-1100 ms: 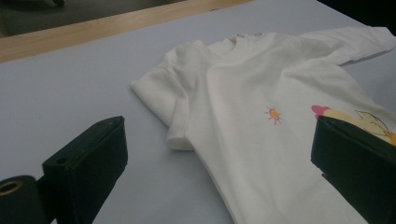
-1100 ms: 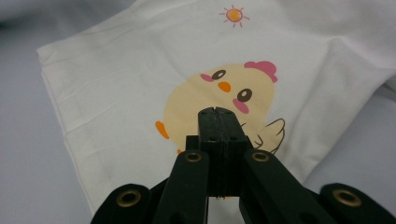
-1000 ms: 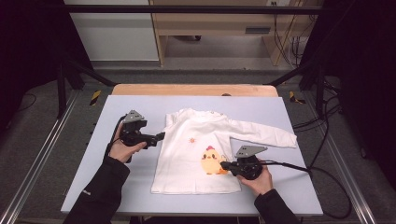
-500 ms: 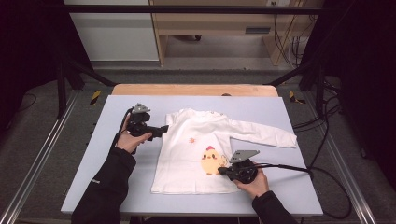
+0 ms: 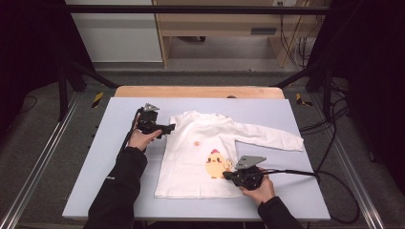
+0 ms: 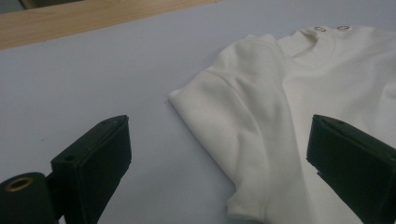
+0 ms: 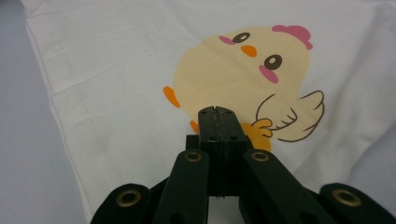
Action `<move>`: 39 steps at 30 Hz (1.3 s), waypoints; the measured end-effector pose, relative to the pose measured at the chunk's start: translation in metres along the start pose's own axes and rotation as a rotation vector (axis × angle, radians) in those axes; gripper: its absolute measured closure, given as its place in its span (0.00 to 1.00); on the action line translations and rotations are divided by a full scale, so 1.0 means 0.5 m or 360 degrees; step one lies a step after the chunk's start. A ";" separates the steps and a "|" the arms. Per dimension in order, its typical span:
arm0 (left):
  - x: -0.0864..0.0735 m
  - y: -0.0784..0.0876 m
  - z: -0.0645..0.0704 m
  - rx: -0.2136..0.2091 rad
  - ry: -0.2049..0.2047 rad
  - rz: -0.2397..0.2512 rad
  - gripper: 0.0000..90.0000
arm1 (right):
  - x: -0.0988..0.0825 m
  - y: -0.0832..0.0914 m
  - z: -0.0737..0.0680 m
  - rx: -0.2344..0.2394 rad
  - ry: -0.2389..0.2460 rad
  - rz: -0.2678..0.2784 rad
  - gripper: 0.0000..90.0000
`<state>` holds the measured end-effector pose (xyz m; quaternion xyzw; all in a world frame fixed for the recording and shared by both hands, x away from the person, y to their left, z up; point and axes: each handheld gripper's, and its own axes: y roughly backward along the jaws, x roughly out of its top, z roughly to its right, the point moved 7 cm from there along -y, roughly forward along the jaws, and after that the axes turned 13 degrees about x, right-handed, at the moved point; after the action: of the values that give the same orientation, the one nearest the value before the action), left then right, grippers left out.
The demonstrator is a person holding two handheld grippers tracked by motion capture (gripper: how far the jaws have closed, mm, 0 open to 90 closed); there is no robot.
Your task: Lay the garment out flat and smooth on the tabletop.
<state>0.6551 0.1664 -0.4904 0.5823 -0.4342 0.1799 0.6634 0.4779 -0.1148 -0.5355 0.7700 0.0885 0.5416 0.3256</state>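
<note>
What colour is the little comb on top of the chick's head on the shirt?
Pink. The comb on the yellow chick printed on the white shirt shows best in the right gripper view.

A white long-sleeved shirt (image 5: 200, 157) with a yellow chick print lies flat on the pale bench (image 5: 95, 181), one sleeve stretched toward 3 o'clock. The left tongs (image 5: 168, 128) sit at the shirt's 10 o'clock shoulder, pointing toward 3 o'clock. The right tongs (image 5: 226, 175) rest on the shirt near its 5 o'clock hem, just beside the chick, pointing toward 9 o'clock.
</note>
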 end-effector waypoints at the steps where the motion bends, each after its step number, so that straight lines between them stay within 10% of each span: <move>1: -0.003 -0.006 -0.002 0.0008 0.0007 -0.0008 0.08 | 0.000 0.000 0.000 0.0001 -0.0003 0.0000 1.00; 11: -0.028 -0.045 0.005 -0.0007 0.0052 -0.0090 0.28 | 0.000 0.000 0.000 0.0005 -0.0011 -0.0001 1.00; 28: -0.039 -0.051 0.048 -0.0057 0.0079 -0.0154 0.90 | 0.000 0.000 0.001 0.0010 -0.0016 0.0002 1.00; 33: -0.017 -0.025 0.047 -0.0035 0.0086 -0.0078 0.93 | 0.000 0.000 0.001 0.0011 -0.0017 0.0002 1.00; 39: 0.045 0.051 0.094 -0.0183 0.0089 0.0116 0.94 | 0.000 0.000 0.001 0.0013 -0.0020 0.0004 1.00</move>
<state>0.6314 0.1235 -0.4595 0.5217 -0.4461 0.1950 0.7006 0.4785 -0.1151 -0.5356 0.7747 0.0878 0.5368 0.3225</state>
